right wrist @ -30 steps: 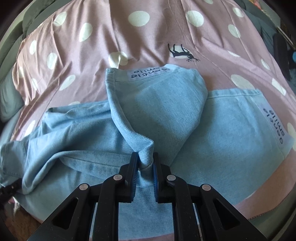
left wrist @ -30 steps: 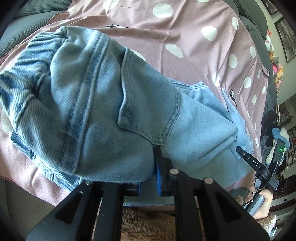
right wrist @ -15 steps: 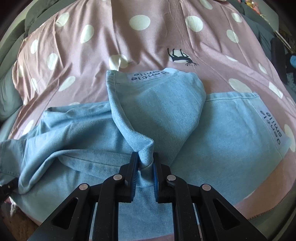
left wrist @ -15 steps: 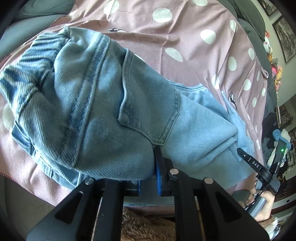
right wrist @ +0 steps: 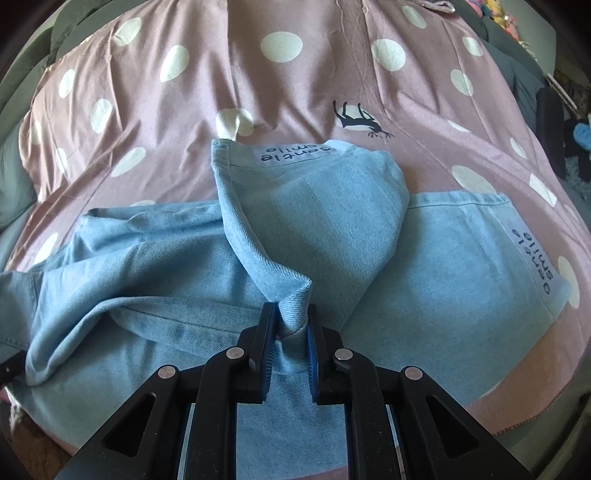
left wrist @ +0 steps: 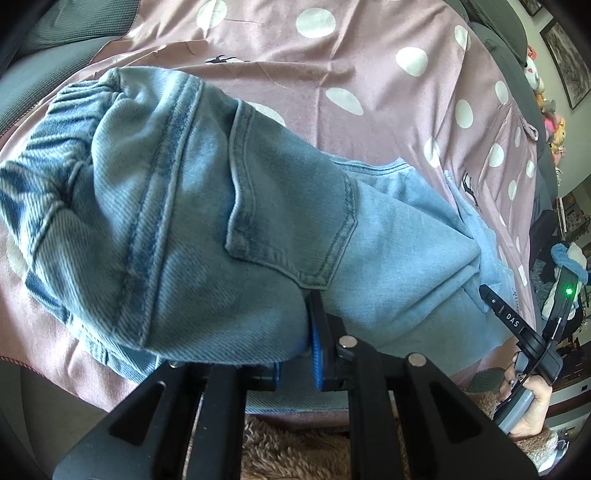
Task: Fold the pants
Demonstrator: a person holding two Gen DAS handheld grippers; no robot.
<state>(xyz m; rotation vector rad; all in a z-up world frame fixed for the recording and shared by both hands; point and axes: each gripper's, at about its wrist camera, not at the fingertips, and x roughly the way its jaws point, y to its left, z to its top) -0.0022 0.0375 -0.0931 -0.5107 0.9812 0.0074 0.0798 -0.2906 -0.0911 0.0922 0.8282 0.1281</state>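
Light blue denim pants (left wrist: 207,229) lie on a pink polka-dot sheet (left wrist: 332,66). My left gripper (left wrist: 295,354) is shut on the waist end, which bulges over its fingers with a back pocket (left wrist: 291,221) showing. My right gripper (right wrist: 290,332) is shut on a raised fold of one pant leg (right wrist: 310,221), lifted over the other leg (right wrist: 461,266). Both leg hems carry a "gentle smile" label (right wrist: 291,153). The right gripper also shows at the right edge of the left wrist view (left wrist: 524,332).
The pink sheet (right wrist: 280,92) covers a grey couch or bed (left wrist: 74,33) whose edges show at the top corners. A fuzzy brown fabric (left wrist: 295,450) lies below the left gripper. Room clutter and soft toys (left wrist: 554,122) sit at the far right.
Both grippers have stayed shut on the denim and pushed slightly forward over the sheet. The fold in the right gripper keeps its shape.
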